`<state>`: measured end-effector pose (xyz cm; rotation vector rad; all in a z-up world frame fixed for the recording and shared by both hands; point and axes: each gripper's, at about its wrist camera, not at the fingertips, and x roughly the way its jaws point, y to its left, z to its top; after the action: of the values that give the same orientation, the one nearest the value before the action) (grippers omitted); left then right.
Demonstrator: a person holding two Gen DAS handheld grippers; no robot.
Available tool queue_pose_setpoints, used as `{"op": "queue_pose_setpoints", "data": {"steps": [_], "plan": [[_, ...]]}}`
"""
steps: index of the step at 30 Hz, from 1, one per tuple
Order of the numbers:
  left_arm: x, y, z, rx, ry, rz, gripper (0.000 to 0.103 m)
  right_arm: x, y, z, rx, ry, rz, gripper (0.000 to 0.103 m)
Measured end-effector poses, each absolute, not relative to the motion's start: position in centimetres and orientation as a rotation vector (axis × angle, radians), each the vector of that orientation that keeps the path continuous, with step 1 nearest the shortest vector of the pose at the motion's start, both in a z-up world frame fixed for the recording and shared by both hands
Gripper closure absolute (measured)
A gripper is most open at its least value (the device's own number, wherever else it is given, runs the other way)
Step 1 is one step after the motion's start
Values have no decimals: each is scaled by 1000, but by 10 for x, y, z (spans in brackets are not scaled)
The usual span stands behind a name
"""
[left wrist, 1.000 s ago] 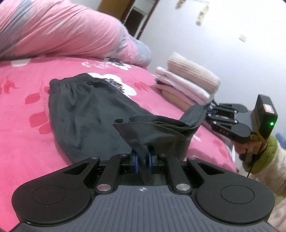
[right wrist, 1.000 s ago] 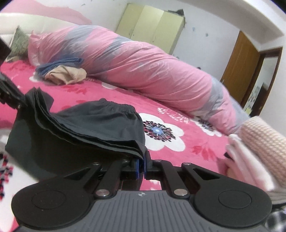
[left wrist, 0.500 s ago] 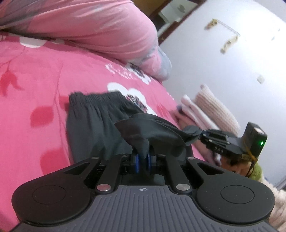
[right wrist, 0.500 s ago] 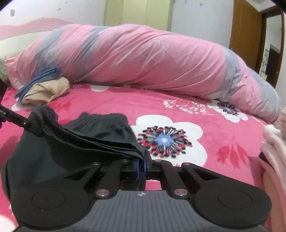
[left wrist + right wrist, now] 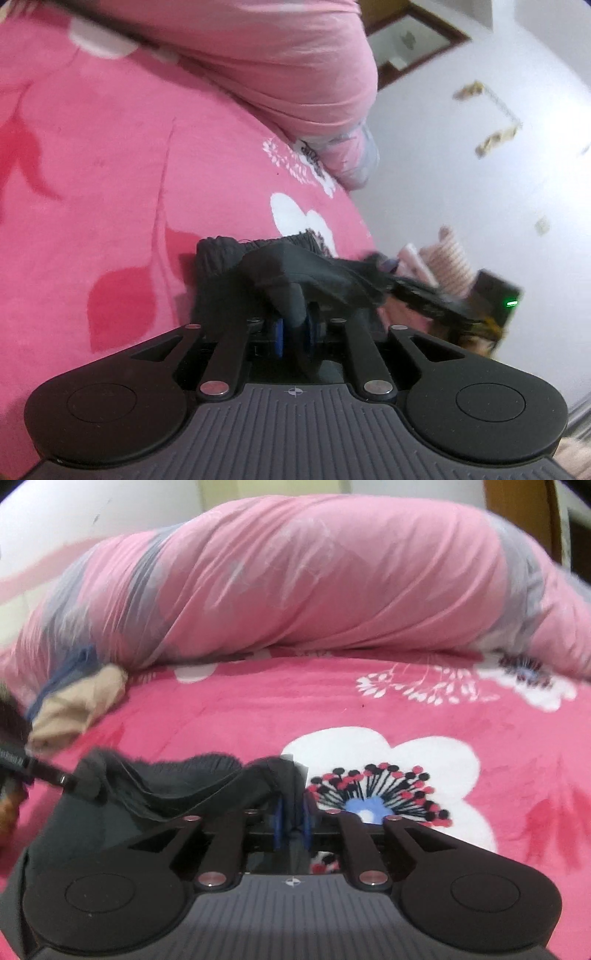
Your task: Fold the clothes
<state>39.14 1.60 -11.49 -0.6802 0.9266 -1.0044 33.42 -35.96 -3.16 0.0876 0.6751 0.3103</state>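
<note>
Dark grey shorts (image 5: 221,273) lie on the pink flowered bed (image 5: 110,166), their near end lifted and carried over towards the elastic waistband (image 5: 210,760). My left gripper (image 5: 295,328) has its jaws opening, with a bunch of the dark cloth still between the blue pads (image 5: 279,332). My right gripper (image 5: 293,823) is opening too, and a strip of the shorts (image 5: 177,794) still sits in its gap. Each gripper shows in the other's view: the right gripper (image 5: 424,291) blurred, the left gripper (image 5: 70,781) at the cloth's other corner.
A rolled pink and grey duvet (image 5: 295,572) runs along the far side of the bed. Folded pink and cream clothes (image 5: 450,254) are stacked by the white wall. A beige and blue heap (image 5: 74,705) lies at the left, against the duvet.
Both grippers carried the lifted end of the shorts forward, up to the waistband, rolling as they went. Their blue pads now stand a little further apart than before.
</note>
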Motion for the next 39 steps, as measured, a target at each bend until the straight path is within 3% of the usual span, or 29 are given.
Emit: {"op": "queue_pose_setpoints", "data": {"steps": [2, 4, 9, 12, 18, 24, 39], "plan": [[394, 22, -121, -746, 931, -999, 76, 342, -375, -36, 194, 658, 310, 58], [397, 28, -127, -817, 948, -983, 65, 349, -396, -41, 352, 660, 312, 53], [393, 52, -127, -969, 925, -899, 49, 331, -440, -44, 637, 645, 275, 52], [381, 69, -112, -986, 882, -848, 48, 299, -461, -36, 719, 627, 253, 49], [295, 75, -54, -640, 791, -907, 44, 210, -477, -32, 801, 653, 270, 42], [194, 41, -47, -209, 712, -941, 44, 164, -448, -65, 755, 752, 300, 42], [142, 4, -70, 184, 543, -889, 45, 160, -425, -89, 718, 719, 319, 42]]}}
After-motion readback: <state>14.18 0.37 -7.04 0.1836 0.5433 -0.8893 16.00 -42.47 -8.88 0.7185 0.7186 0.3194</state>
